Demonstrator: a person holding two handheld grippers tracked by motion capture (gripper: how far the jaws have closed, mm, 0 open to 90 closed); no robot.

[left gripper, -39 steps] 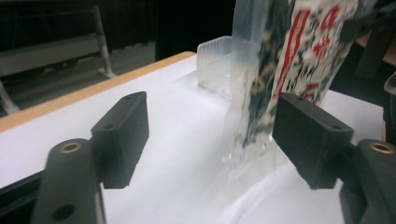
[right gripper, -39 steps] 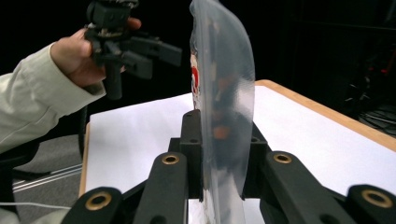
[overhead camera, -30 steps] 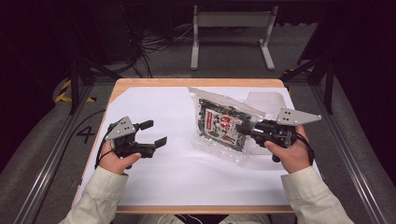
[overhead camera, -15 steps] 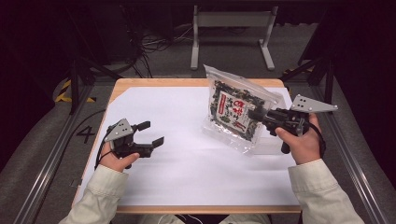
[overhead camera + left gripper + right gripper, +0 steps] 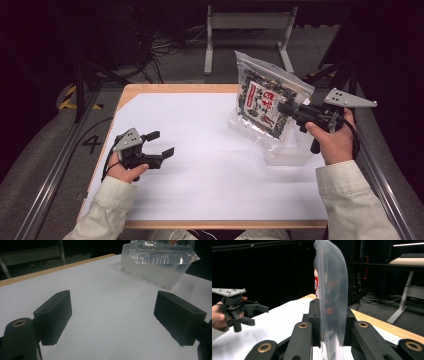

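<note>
Wooden-edged table (image 5: 175,89) covered by a white sheet (image 5: 200,150), set on a grey floor (image 5: 40,165) in a dark room. Beyond its far edge stands a pale metal frame (image 5: 250,20) beside loose cables (image 5: 165,45); the left floor carries yellow-black tape (image 5: 67,97), a painted "4" (image 5: 92,144) and a metal rail (image 5: 55,170).

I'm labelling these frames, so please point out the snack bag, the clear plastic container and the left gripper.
snack bag (image 5: 262,102): high view, on its printed front.
clear plastic container (image 5: 152,271): left gripper view, on its near side wall.
left gripper (image 5: 161,143): high view, midway between its open fingertips.
</note>
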